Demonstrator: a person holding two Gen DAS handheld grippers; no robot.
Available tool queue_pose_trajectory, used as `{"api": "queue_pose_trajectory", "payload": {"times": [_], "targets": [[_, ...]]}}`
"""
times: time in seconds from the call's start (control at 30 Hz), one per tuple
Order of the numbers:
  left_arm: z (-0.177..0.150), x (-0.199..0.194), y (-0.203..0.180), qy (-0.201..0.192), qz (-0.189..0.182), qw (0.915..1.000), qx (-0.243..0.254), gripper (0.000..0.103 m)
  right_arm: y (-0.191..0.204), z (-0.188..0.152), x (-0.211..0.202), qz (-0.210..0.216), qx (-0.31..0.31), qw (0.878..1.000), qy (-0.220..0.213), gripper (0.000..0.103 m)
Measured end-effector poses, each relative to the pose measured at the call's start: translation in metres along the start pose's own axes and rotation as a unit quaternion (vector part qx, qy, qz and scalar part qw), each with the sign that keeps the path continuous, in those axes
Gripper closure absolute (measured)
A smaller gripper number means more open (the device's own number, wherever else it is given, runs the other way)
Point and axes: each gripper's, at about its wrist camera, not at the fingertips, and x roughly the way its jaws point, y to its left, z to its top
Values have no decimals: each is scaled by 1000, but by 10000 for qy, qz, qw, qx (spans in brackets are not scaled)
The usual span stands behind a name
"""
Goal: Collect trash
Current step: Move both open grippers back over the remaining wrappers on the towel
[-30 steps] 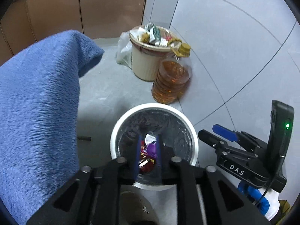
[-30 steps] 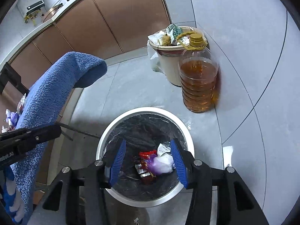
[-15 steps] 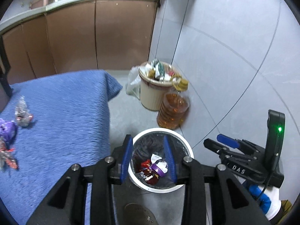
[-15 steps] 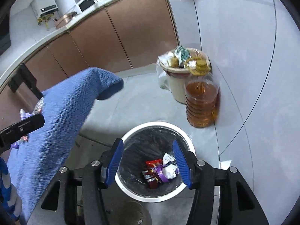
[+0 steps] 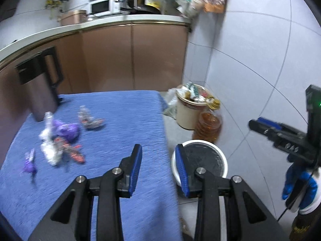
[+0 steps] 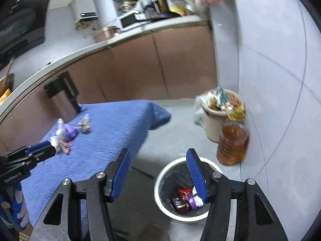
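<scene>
The left gripper (image 5: 158,160) was partly open and held nothing. The right gripper (image 6: 158,172) was open too, its jaws had just been opening, and nothing was between them. Some wrappers (image 5: 60,138) lay on the blue cloth (image 5: 124,116). More wrappers (image 6: 185,200) lay in the white bin (image 6: 160,176) on the floor.

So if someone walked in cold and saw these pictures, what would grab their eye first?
Probably the bright blue cloth over the table, with a scatter of crumpled wrappers toward its left side beside a dark kettle. Next, the white bin on the floor at the table's right, black-lined, with a few wrappers in it. Behind it stand an amber oil bottle and an overflowing cream bin.
</scene>
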Motion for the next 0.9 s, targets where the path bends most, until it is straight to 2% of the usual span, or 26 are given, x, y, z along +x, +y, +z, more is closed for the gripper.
{"api": "queue_pose_trajectory", "payload": {"times": [0.23,0.43,0.53,0.73,0.9], "targets": [[-24,-41,64,-161,380,9986,-334,70,55,16,-18,281,-521,9980,-219,48],[-48,-64,122,-252,764,9942,-707,69,96,19,-11,491,-841,9951,-160,48],[-60,-74,153,-306,975,9906,-913,65,115,20,-4,563,-988,9935,-90,48],[-76,-78,206,-247,1217,9833,-1328,64,155,22,22,778,-1323,9881,113,48],[-87,-63,244,-52,1329,9775,-1635,64,186,21,55,1050,-1561,9813,398,48]]}}
